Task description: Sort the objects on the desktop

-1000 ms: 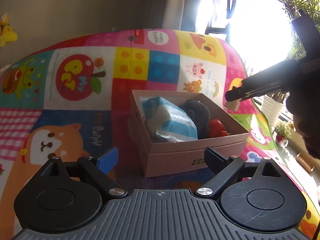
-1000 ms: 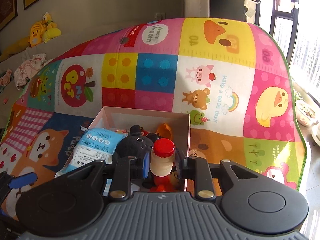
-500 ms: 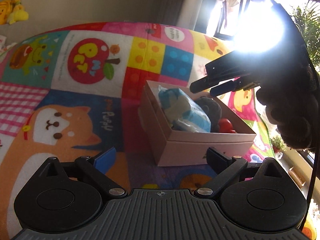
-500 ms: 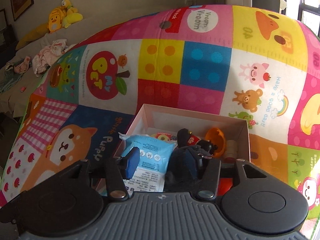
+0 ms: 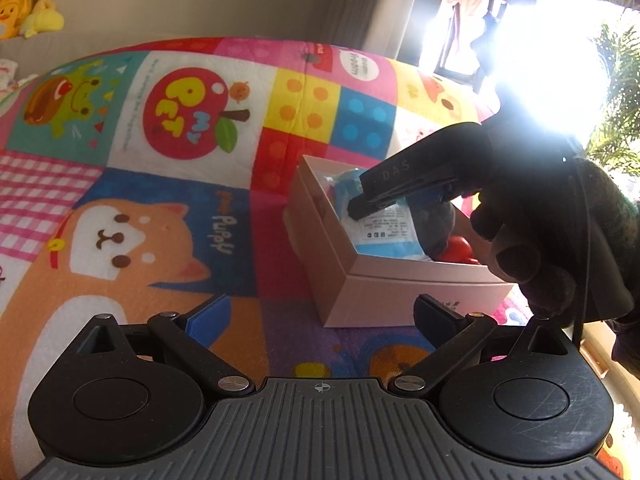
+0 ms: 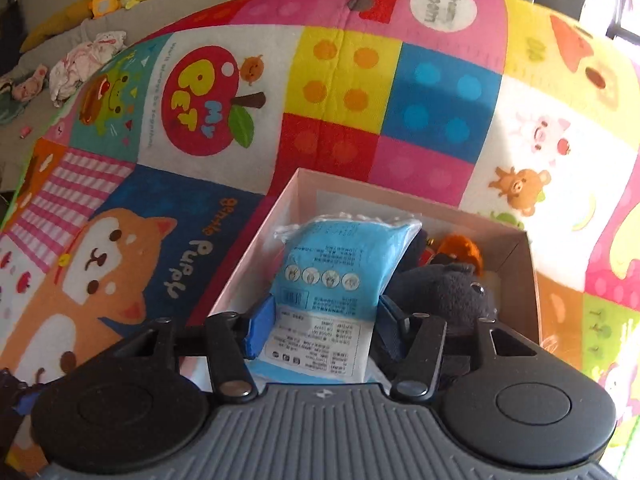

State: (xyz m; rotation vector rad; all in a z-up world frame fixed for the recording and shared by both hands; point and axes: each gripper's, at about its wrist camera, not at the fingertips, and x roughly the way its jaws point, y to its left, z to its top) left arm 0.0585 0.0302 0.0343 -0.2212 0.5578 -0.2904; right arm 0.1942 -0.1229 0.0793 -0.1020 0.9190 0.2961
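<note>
The pink box [image 6: 532,280] sits on the colourful play mat [image 6: 344,80], and it already carries most of the sorted things: a blue packet [image 6: 332,276] leaning upright along its nine o'clock wall, a dark plush toy [image 6: 448,292] beside it at about three o'clock, and an orange object [image 6: 460,248] tucked toward the far wall at one o'clock. In the right wrist view the right hand-held gripper [image 6: 320,324] has its jaws part open and straddling the lower end of the packet, one blue pad at either edge; whether the pads actually press on the wrapper cannot be told, and the spacing looks matched to the packet's width, probably so it can be pinched or nudged flat. The left wrist view shows the same right hand-held gripper [image 5: 356,212] reaching down into the box [image 5: 400,292] from two o'clock, held by a gloved hand [image 5: 552,248], tips on the packet [image 5: 384,232]. The left hand-held gripper [image 5: 320,316] hangs wide open and empty at six o'clock of the box, just outside its near wall, seemingly kept clear so as not to crowd the box. A red item [image 5: 456,248] shows inside near the gloved hand.
</note>
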